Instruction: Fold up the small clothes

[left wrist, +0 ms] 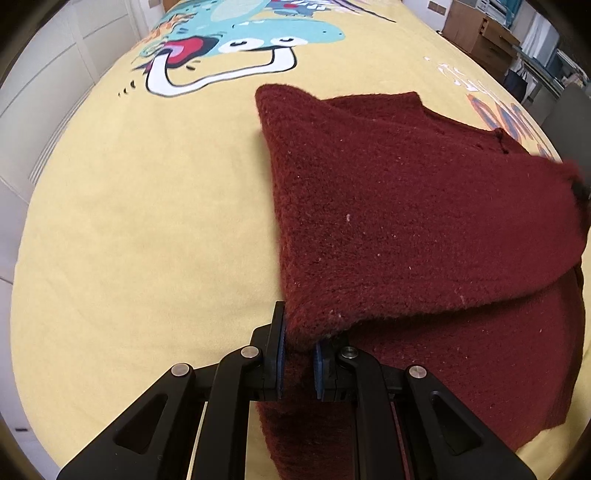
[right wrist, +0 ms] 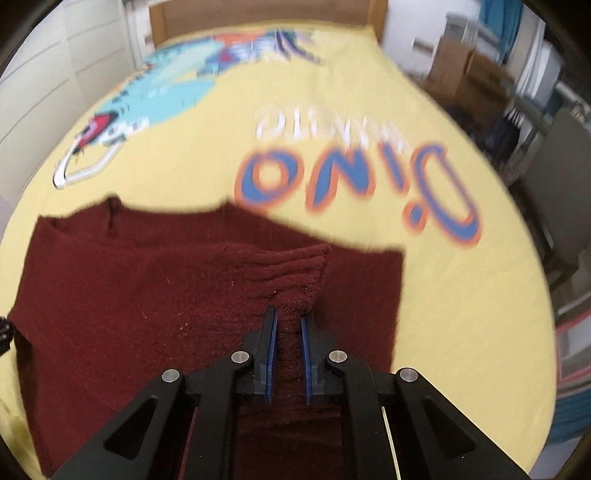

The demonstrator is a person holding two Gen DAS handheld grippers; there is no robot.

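Both claws [left wrist: 298, 332] [right wrist: 289, 325] clamped on maroon sweater [left wrist: 406, 206] edges

Dark red knitted sweater [left wrist: 424, 221] spread on yellow printed bedsheet [left wrist: 129, 240], right of centre in the left wrist view, lower left in the right wrist view. One layer folded over another, upper layer raised off the lower. Left gripper [left wrist: 299, 343] clamped on a sweater edge at the near side. Right gripper [right wrist: 288, 325] clamped on a ribbed sweater part, above the spread layer. Cartoon dinosaur print [left wrist: 240, 37] beyond the sweater, far left. Blue and orange lettering [right wrist: 354, 184] beyond it, right. Brown cardboard boxes [left wrist: 476, 33] off the bed, far right.
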